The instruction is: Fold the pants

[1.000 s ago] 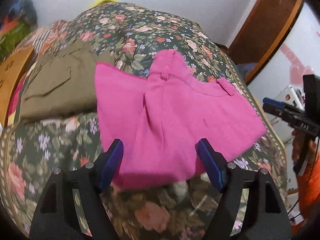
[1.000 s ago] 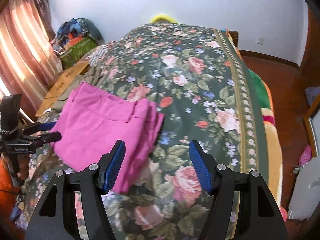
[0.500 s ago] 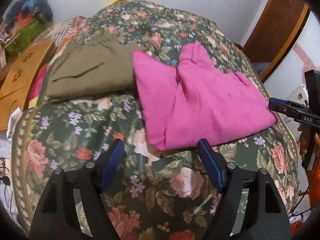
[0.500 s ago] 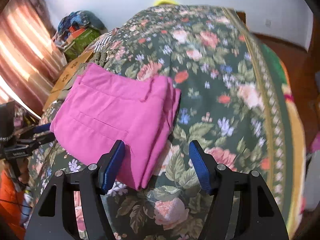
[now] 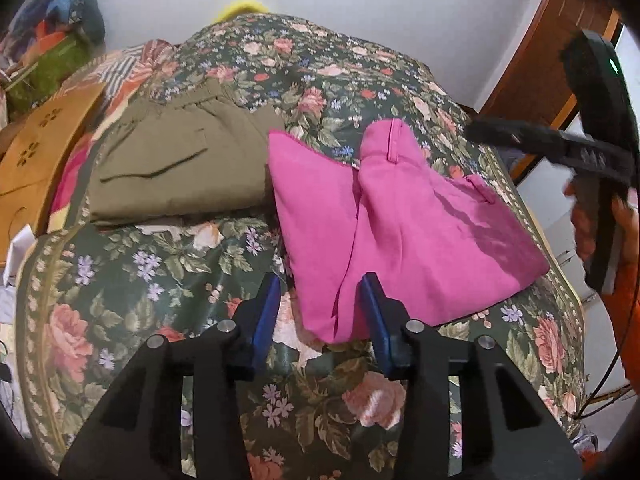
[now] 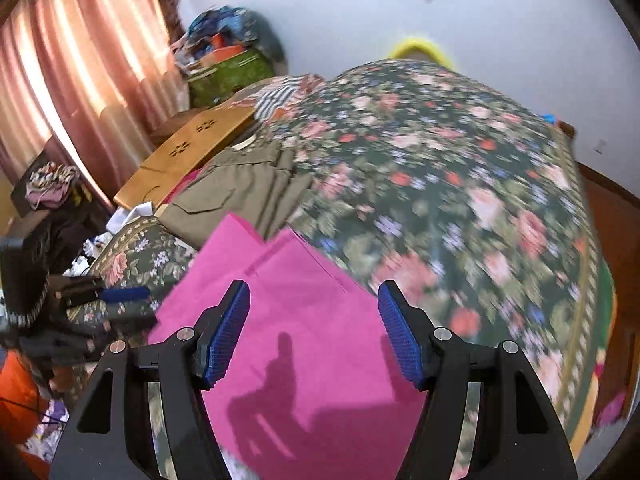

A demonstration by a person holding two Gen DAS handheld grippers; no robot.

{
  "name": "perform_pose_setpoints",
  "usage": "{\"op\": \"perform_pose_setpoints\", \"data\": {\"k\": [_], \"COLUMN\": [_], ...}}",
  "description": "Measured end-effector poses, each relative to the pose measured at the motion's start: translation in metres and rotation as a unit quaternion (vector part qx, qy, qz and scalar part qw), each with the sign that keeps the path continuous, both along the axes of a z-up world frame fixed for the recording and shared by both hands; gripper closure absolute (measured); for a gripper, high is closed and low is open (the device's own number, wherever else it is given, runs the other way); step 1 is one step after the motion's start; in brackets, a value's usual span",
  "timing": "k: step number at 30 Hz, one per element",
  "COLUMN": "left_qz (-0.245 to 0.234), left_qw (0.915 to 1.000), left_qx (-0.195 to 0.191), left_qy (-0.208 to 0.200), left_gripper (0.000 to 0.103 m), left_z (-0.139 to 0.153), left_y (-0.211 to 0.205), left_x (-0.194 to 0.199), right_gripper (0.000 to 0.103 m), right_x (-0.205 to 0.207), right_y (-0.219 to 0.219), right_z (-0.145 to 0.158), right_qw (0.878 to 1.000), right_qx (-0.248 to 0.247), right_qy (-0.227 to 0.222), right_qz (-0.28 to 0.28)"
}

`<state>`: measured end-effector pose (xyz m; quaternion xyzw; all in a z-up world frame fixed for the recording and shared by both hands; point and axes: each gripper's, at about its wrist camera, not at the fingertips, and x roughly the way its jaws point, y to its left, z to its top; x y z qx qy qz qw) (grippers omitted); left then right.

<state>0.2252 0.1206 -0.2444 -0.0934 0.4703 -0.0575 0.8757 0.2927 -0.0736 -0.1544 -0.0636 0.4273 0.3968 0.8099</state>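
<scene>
Folded pink pants (image 5: 400, 232) lie on the floral bedspread (image 5: 168, 280); they also show in the right wrist view (image 6: 304, 344). My left gripper (image 5: 320, 312) is open, its blue pads at the near corner of the pink pants, with the jaws narrower than before. My right gripper (image 6: 314, 332) is open and empty, hovering over the pink pants. It also shows at the right in the left wrist view (image 5: 560, 148). The left gripper appears at the left of the right wrist view (image 6: 116, 296).
Folded olive-green pants (image 5: 176, 168) lie beside the pink pants on the left. A wooden board (image 5: 36, 152) leans at the bed's left side. A pile of clothes and bags (image 6: 228, 56) sits near the curtain (image 6: 68, 80). A door (image 5: 552, 52) is at the right.
The left gripper's jaws have narrowed near the pants' near corner. The right gripper moved over the pink pants, which now fill its lower view. The pants lie as before.
</scene>
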Motion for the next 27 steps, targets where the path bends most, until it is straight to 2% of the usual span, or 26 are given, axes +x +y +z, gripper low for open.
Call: {"op": "perform_pose_setpoints", "data": {"k": [7,9,11,13,17,22,27], "left_qz": [0.007,0.010,0.012,0.013,0.014,0.012,0.014], "left_qw": [0.9999,0.9999,0.9997,0.9997,0.9998,0.9999,0.9998], "left_qx": [-0.007,-0.011,-0.017,-0.016,-0.010,-0.004,0.002], "left_qy": [0.008,0.009,0.009,0.009,0.008,0.008,0.011], "left_gripper": [0.061,0.061,0.061,0.061,0.061,0.060,0.060], "left_z": [-0.019,-0.023,-0.025,-0.028,-0.030,-0.033,-0.034], "left_y": [0.003,0.005,0.007,0.007,0.006,0.005,0.004], "left_x": [0.001,0.000,-0.001,-0.002,-0.002,-0.005,-0.006], "right_gripper": [0.041,0.047,0.065,0.069,0.087,0.092,0.093], "right_x": [0.028,0.033,0.037,0.037,0.033,0.020,0.023], "right_y": [0.049,0.057,0.062,0.066,0.067,0.073,0.076], "right_z": [-0.020,-0.027,-0.035,-0.039,-0.038,-0.034,-0.039], "right_qw": [0.998,0.997,0.996,0.995,0.995,0.995,0.996], "right_qx": [-0.020,-0.025,-0.026,-0.025,-0.018,-0.028,-0.032], "right_qy": [0.023,0.041,0.059,0.068,0.057,0.008,-0.004], "right_qz": [0.050,0.061,0.068,0.075,0.083,0.092,0.087]}}
